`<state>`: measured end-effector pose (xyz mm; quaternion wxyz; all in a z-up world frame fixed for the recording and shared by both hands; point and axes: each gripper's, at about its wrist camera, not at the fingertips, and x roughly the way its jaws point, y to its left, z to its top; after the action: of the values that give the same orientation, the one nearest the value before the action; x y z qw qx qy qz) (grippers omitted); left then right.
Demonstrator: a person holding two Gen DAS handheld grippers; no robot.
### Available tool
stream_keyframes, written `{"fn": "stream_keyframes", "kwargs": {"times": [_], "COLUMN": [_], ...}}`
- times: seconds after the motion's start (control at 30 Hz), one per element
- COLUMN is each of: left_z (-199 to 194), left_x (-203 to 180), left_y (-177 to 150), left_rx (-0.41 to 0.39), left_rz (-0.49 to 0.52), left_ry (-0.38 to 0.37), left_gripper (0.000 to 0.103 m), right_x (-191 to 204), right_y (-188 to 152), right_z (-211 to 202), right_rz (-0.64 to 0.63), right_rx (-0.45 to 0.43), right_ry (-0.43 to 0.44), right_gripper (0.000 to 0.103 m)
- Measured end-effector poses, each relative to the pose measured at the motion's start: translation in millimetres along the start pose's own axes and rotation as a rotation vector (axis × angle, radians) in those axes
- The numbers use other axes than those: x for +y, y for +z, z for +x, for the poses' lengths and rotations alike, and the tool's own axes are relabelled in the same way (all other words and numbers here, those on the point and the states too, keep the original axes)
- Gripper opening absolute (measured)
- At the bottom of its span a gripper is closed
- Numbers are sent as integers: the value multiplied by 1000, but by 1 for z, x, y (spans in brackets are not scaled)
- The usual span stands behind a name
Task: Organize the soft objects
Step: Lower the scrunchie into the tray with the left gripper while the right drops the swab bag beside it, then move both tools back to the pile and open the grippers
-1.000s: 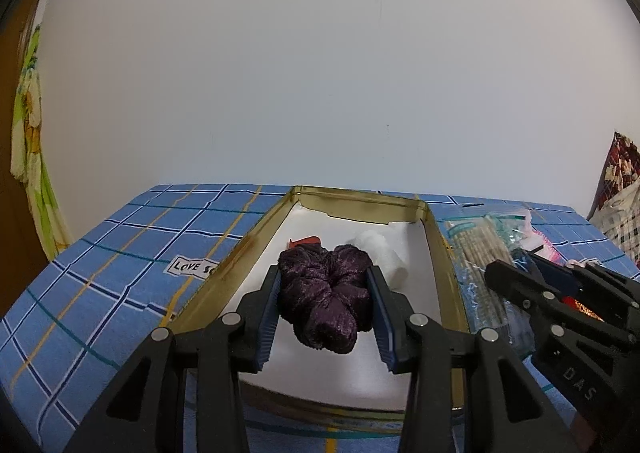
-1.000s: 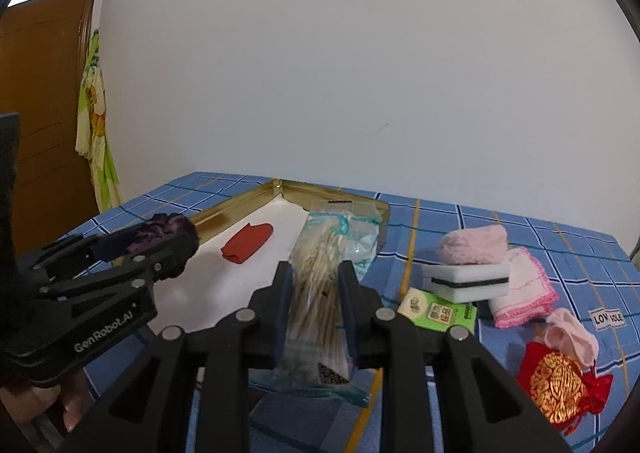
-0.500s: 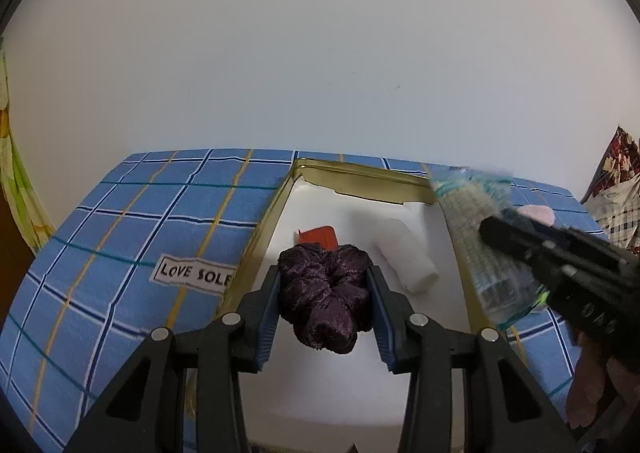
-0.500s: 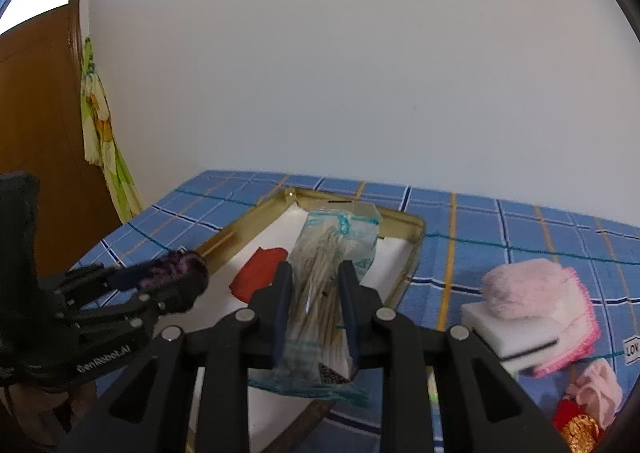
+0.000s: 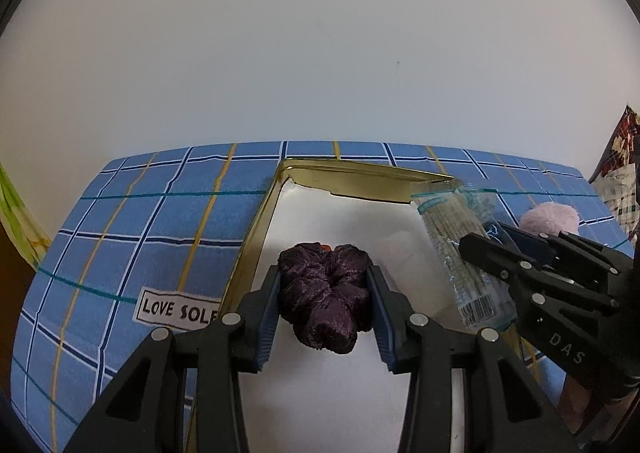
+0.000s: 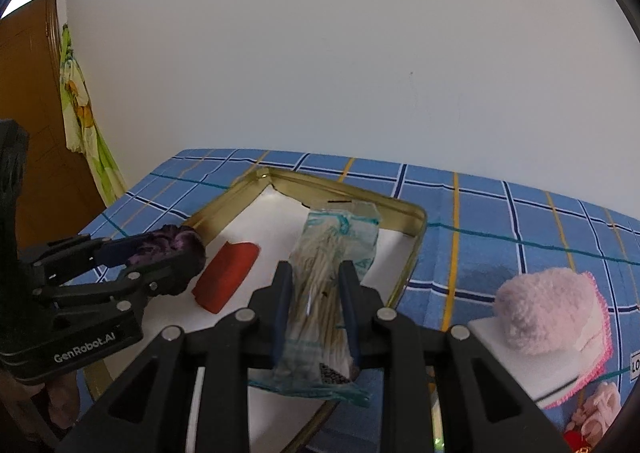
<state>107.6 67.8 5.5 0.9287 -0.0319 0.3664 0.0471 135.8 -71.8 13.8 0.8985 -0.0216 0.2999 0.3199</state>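
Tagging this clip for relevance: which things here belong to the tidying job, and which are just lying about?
In the job:
- scrunchie, held in left tool
- swab bag, held in right tool
- tin tray
- red cloth in the tray

Lying about:
- pink puff
- sponge
- hanging cloth

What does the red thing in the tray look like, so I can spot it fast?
Find the gold-rimmed tray on the blue checked cloth. On its white floor, between the left gripper and the right gripper, lies a small red cloth, folded flat: the only red thing there.
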Motion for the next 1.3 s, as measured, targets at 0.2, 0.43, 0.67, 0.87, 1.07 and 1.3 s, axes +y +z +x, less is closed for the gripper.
{"fn": "stream_keyframes", "kwargs": {"times": [0.2,0.43,0.67,0.87,1.07,1.3], "left_z": [-2,-19,-39,-56,-60,-54], "left_x": [-8,-10,-35,-74,-116,-161], "left_y": [1,-6,-16,-30,-46,-57], "left_rx": [5,-32,-72,-105,-108,-77], "left_rz": [21,1,15,38,57,101], "left_ry": [50,80,46,-16,-91,-152], "left_gripper": [56,73,75,75,75,75], "right_x": [1,-10,-26,-57,-107,-163], "right_y": [2,-6,-25,-50,-83,-106], "right_z": [-2,-30,-72,-114,-151,-167], "right_rz": [-5,44,73,87,147,241], "right_rx": [-19,-77,-122,-153,-155,-140], "right_ry": [8,44,47,-9,-107,-209], "right_gripper": [68,84,86,88,90,91]}}
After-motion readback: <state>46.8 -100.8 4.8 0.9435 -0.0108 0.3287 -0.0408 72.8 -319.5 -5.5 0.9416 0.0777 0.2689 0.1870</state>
